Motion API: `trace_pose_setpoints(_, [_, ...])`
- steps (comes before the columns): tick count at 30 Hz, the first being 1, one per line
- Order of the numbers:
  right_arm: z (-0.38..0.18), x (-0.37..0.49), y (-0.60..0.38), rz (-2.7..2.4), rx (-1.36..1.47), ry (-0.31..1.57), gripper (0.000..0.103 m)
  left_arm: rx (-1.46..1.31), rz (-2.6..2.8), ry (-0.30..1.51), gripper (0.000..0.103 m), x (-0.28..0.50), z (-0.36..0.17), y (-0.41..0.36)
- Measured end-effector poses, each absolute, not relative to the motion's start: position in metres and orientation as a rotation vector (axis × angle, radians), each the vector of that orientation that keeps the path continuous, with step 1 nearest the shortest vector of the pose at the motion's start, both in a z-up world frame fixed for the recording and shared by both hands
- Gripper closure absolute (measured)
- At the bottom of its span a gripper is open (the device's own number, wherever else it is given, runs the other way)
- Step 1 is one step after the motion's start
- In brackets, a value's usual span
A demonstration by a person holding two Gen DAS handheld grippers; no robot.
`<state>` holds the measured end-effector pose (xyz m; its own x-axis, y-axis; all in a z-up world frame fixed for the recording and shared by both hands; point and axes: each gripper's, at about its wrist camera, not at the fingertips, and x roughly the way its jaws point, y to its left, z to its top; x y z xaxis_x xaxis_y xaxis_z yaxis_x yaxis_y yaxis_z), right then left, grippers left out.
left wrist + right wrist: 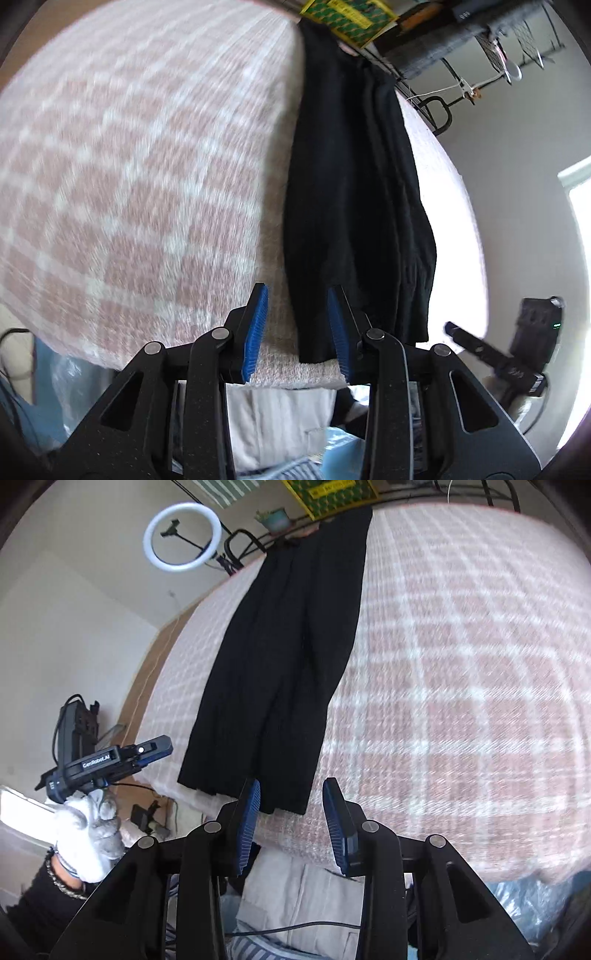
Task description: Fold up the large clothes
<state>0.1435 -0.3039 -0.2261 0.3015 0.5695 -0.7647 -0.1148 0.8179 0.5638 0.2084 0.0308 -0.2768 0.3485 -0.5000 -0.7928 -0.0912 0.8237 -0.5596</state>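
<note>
The left gripper (297,332) has its blue-padded jaws spread apart with nothing between them, hovering above the near end of the black garment (354,206). The right gripper (290,823) is likewise released and empty, its jaws framing the garment's near hem from the other side. The garment lies folded lengthwise into a long narrow strip on the bed (461,664), which is covered in a pink and white checked blanket; its near end reaches almost to the bed's edge and its far end runs toward the headboard side. In the right wrist view the left gripper shows off to the side, held in a white-gloved hand (88,834), with "GenRobot.AI" printed on its body. Beyond stands a ring light (183,535).
</note>
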Motion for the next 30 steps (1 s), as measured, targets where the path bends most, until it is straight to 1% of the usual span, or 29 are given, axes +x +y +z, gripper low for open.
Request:
trace_pose_setpoints(6, [-0.254,0.156,-0.299,0.513,0.587,1.238,0.069,-0.652,-0.332,1.26,0.07,0.207,-0.297,0.026])
trace_pose_setpoints(11, [-0.264,0.158,-0.287,0.546,0.64,1.232,0.07,-0.633,-0.349,1.234,0.071,0.21,-0.296,0.017])
trace_pose_setpoints(12, [-0.264,0.16,-0.287,0.551,0.645,1.23,0.088,-0.634,-0.358,1.236,0.089,0.211,-0.297,0.015])
trace_pose_setpoints(13, [-0.265,0.161,-0.286,0.555,0.647,1.235,0.096,-0.628,-0.366,1.24,0.093,0.212,-0.297,0.011])
trace_pose_setpoints(15, [-0.261,0.163,-0.281,0.542,0.636,1.226,0.096,-0.598,-0.357,1.201,0.094,0.207,-0.289,0.007])
trace_pose_setpoints(17, [-0.242,0.154,-0.28,0.571,0.633,1.191,0.096,-0.591,-0.367,1.163,0.094,0.199,-0.277,0.007])
trace_pose_setpoints(20, [-0.218,0.142,-0.28,0.565,0.5,1.132,0.096,-0.547,-0.365,1.118,0.094,0.192,-0.264,0.01])
trace_pose_setpoints(23, [-0.243,0.149,-0.283,0.522,0.535,1.207,0.096,-0.554,-0.326,1.172,0.094,0.194,-0.283,0.015])
trace_pose_setpoints(25, [-0.257,0.152,-0.277,0.5,0.505,1.244,0.096,-0.556,-0.317,1.188,0.094,0.196,-0.29,0.015])
trace_pose_setpoints(27, [-0.256,0.153,-0.271,0.519,0.473,1.235,0.096,-0.547,-0.336,1.178,0.094,0.197,-0.287,0.012])
trace_pose_setpoints(28, [-0.253,0.154,-0.271,0.533,0.479,1.226,0.095,-0.553,-0.347,1.171,0.094,0.197,-0.285,0.012])
trace_pose_setpoints(29, [-0.249,0.153,-0.272,0.551,0.491,1.224,0.092,-0.56,-0.347,1.172,0.093,0.198,-0.284,0.011])
trace_pose_setpoints(30, [-0.247,0.153,-0.272,0.557,0.496,1.224,0.092,-0.578,-0.347,1.177,0.092,0.198,-0.285,0.013])
